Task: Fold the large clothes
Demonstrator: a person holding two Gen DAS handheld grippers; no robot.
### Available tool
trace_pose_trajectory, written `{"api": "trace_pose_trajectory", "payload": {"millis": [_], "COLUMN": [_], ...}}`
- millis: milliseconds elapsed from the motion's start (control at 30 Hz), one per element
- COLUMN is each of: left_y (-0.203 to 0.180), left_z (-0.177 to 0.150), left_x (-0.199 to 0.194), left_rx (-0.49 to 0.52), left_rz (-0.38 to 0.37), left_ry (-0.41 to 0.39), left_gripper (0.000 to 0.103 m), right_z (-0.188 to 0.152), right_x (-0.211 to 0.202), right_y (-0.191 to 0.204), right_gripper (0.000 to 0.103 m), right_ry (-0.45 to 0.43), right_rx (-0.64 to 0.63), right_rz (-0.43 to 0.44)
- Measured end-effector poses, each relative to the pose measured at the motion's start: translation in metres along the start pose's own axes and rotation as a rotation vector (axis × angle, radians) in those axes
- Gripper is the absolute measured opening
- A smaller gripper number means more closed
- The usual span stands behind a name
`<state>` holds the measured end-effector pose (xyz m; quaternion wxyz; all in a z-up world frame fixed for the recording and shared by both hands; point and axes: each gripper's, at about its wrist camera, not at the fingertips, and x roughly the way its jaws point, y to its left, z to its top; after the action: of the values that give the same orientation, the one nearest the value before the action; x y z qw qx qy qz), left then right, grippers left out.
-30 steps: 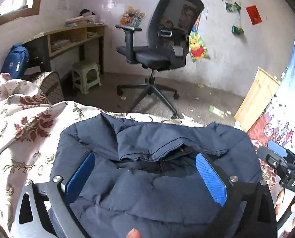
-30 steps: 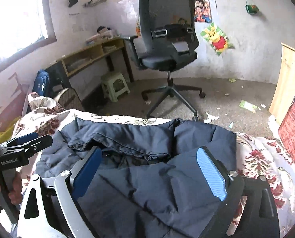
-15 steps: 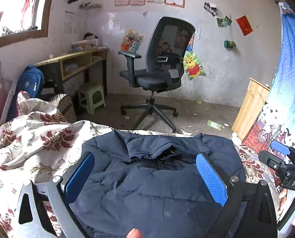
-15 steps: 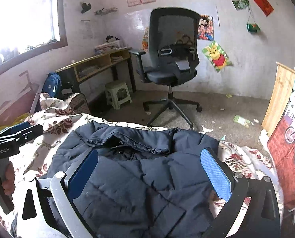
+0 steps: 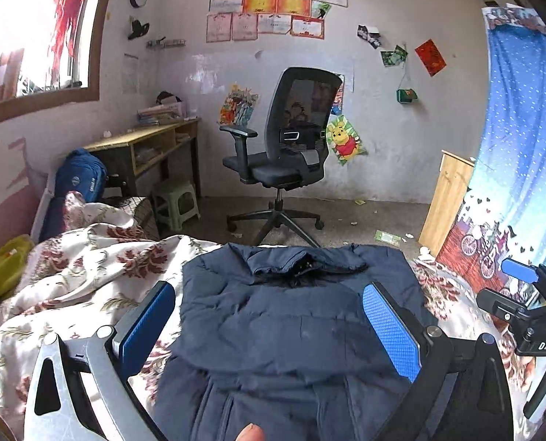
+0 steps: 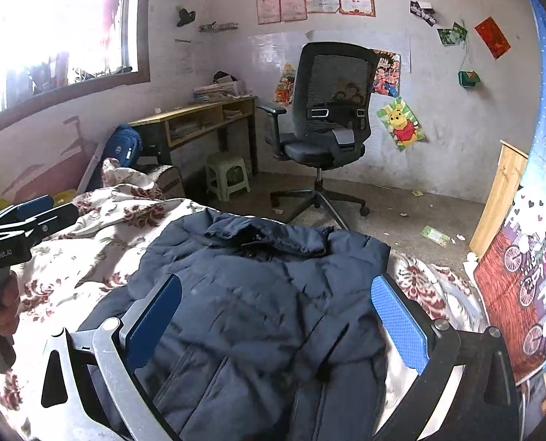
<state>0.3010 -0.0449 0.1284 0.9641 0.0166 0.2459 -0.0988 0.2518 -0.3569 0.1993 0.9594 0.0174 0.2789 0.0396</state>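
Navy padded jacket (image 5: pixel 295 334) lies spread on the floral bedspread (image 5: pixel 89 272), collar at 12 o'clock toward the office chair (image 5: pixel 287 154). Left gripper (image 5: pixel 269 325) hangs above the jacket, jaws spread wide, gripping nothing. Right gripper (image 6: pixel 276 316) likewise wide apart and empty, over the jacket front. Wooden desk (image 6: pixel 199 117) at 10 o'clock, green stool (image 6: pixel 227 180) beside it.

One navy jacket (image 5: pixel 291 334), two hand-held grippers (image 5: pixel 269 323) (image 6: pixel 276 316), one office chair (image 5: pixel 287 154), one stool (image 5: pixel 175 204)
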Motion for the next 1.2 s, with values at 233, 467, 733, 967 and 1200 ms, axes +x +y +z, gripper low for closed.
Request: {"api": "trace_pose_trajectory", "payload": {"millis": [233,467,733,967,1200], "left_y": [0.022,0.041,0.048,0.043,0.046], "left_z": [-0.035,-0.085,-0.156,-0.198,-0.232], "left_x": [-0.057,-0.085,-0.088,-0.090,-0.085], "left_rx": [0.042,0.050,0.072,0.111,0.064], "left_rz": [0.000,0.050,0.003,0.001,-0.014], "left_ry": [-0.015,-0.018,0.090,0.157,0.268], "left_gripper": [0.103,0.103,0.103,0.103,0.103], "right_z": [-0.053,-0.108,-0.163,-0.197,-0.226], "right_x": [-0.044,-0.063,-0.080,-0.070,-0.062], "right_y": [0.016,0.037,0.059,0.063,0.067], "right_gripper": [0.101,0.101,0.101,0.101,0.101], "right_ry": [-0.044,-0.015,0.072,0.157,0.243], "right_rx": [0.006,-0.041,-0.151,-0.114,-0.081], "right_rz": [-0.029,-0.008,0.033,0.050,0.097]}}
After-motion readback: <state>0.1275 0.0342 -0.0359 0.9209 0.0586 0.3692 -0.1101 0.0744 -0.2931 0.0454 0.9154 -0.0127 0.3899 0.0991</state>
